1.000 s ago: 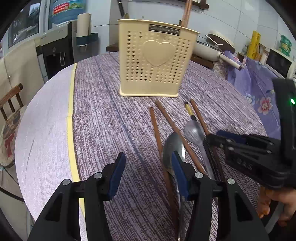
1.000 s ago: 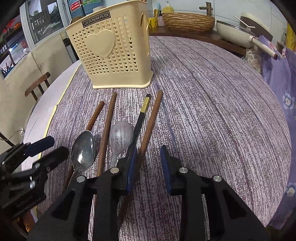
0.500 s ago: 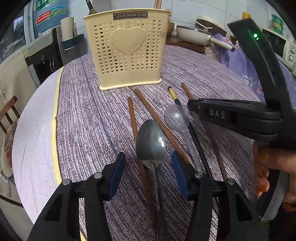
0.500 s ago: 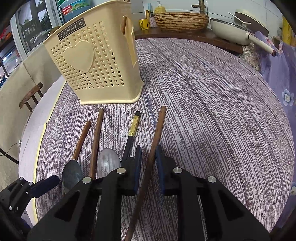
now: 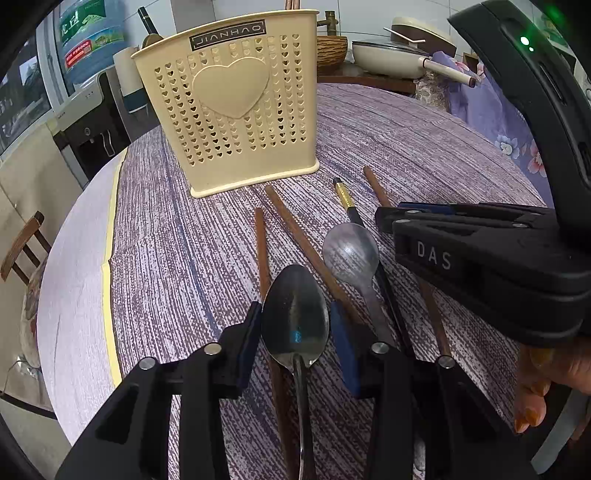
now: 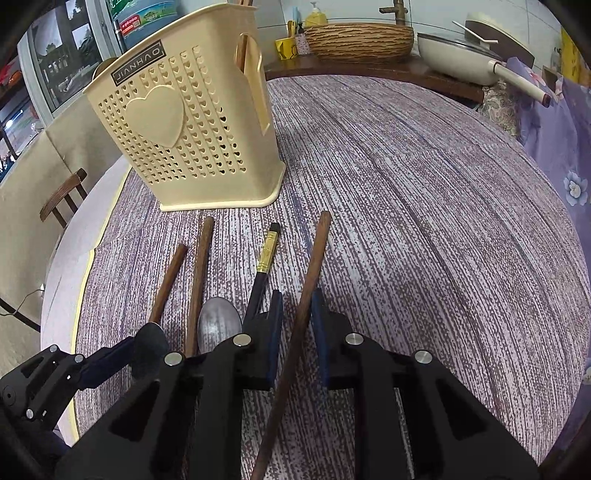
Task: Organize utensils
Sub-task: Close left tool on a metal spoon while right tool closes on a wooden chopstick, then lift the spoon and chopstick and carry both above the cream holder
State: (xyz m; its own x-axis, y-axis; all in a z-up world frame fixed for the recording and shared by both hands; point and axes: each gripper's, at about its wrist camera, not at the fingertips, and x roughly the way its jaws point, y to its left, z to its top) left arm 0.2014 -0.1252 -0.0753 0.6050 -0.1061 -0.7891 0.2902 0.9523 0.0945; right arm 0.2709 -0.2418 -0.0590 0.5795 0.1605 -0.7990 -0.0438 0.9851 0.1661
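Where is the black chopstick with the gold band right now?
The black chopstick lies on the tablecloth in front of the basket, between the pale spoon and the brown chopstick inside the right gripper.

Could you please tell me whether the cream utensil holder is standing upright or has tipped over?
Upright: the cream utensil holder stands on its flat base on the tablecloth, opening upward, with chopstick ends poking out above its rim.
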